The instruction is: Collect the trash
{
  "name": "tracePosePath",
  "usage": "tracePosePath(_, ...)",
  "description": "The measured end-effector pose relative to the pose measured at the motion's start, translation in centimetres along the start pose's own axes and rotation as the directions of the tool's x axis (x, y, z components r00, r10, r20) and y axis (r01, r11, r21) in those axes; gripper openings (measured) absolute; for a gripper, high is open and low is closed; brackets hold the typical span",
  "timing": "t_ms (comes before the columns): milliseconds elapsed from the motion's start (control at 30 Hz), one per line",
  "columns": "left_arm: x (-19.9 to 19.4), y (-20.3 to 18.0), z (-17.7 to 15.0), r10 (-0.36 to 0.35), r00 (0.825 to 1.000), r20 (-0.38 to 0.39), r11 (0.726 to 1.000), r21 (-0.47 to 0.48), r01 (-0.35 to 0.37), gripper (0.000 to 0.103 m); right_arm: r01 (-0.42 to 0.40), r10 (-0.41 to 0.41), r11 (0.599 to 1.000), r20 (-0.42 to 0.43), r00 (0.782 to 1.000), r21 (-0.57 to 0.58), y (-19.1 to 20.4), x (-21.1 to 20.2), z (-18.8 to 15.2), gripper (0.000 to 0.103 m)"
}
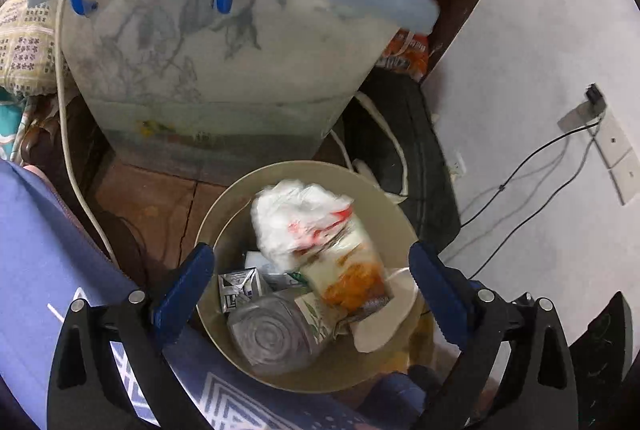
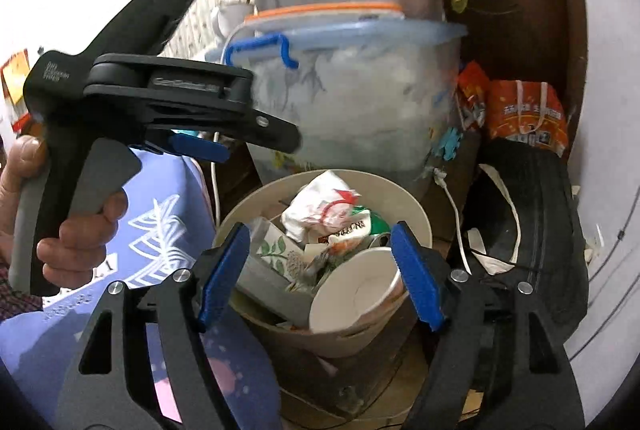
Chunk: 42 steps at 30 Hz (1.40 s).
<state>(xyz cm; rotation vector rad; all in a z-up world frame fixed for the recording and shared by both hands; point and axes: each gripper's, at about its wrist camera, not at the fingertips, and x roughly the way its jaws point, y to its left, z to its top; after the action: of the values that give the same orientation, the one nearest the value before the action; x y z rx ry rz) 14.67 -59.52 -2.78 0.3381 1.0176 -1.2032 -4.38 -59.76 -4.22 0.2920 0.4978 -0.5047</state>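
A beige round trash bin stands on the floor, full of trash: a white plastic bag with red print, a snack wrapper, a crushed clear bottle, a small carton and a white paper cup. My left gripper is open and empty, right above the bin. My right gripper is open and empty, above the bin's near side. The left gripper also shows in the right wrist view, held in a hand at the left.
A large clear storage box with a blue handle stands right behind the bin, with more boxes stacked on it. A black tyre and orange bags lie at the right. White cables hang nearby. Purple fabric is at the left.
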Motion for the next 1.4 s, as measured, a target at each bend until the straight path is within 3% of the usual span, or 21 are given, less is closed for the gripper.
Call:
tracePosePath(167, -5.2, -0.9, -2.4, 0.004, 0.995, 0.096, 1.0, 0.029, -0.007, 0.094, -0.03, 0.028, 0.995, 0.024, 0.999, 0.095, 0.8, -3.7, -1.9, 0.074)
tracePosePath(333, -11.8, -1.4, -8.2, 0.045, 0.98, 0.195, 0.997, 0.055, -0.057, 0.094, -0.056, 0.047, 0.971, 0.046, 0.998, 0.233, 2.5, -7.4, -4.5, 0.076)
tracePosePath(467, -16.6, -1.3, -13.4, 0.106, 0.961, 0.254, 0.99, 0.059, -0.125, 0.094, -0.035, 0.015, 0.941, 0.062, 0.998, 0.336, 4.7, -11.2, -5.8, 0.091)
tracePosePath(667, -24.0, 0.7, -20.4, 0.237, 0.918, 0.317, 0.97, -0.022, -0.243, 0.094, -0.018, 0.01, 0.945, 0.028, 1.0, 0.325, 10.5, -13.6, -6.3, 0.099)
tracePosePath(900, -31.4, 2.6, -26.1, 0.407, 0.831, 0.38, 0.909, -0.086, -0.407, 0.094, 0.061, -0.071, 0.954, 0.027, 0.997, 0.292, 16.4, -17.5, -6.5, 0.1)
tracePosePath(967, -32.8, 2.8, -27.0, 0.435, 0.808, 0.397, 0.896, -0.098, -0.434, 0.094, 0.078, -0.09, 0.959, 0.029, 0.996, 0.274, 17.7, -18.4, -6.4, 0.1)
tracePosePath(1200, -34.5, 2.4, -28.5, 0.482, 0.769, 0.42, 0.866, -0.096, -0.49, 0.094, 0.107, -0.121, 0.954, 0.033, 0.992, 0.279, 19.4, -20.7, -6.4, 0.1)
tracePosePath(1400, -34.5, 1.6, -29.0, 0.484, 0.77, 0.416, 0.866, -0.1, -0.49, 0.094, 0.127, -0.143, 0.947, 0.033, 0.989, 0.295, 19.1, -22.6, -6.6, 0.1)
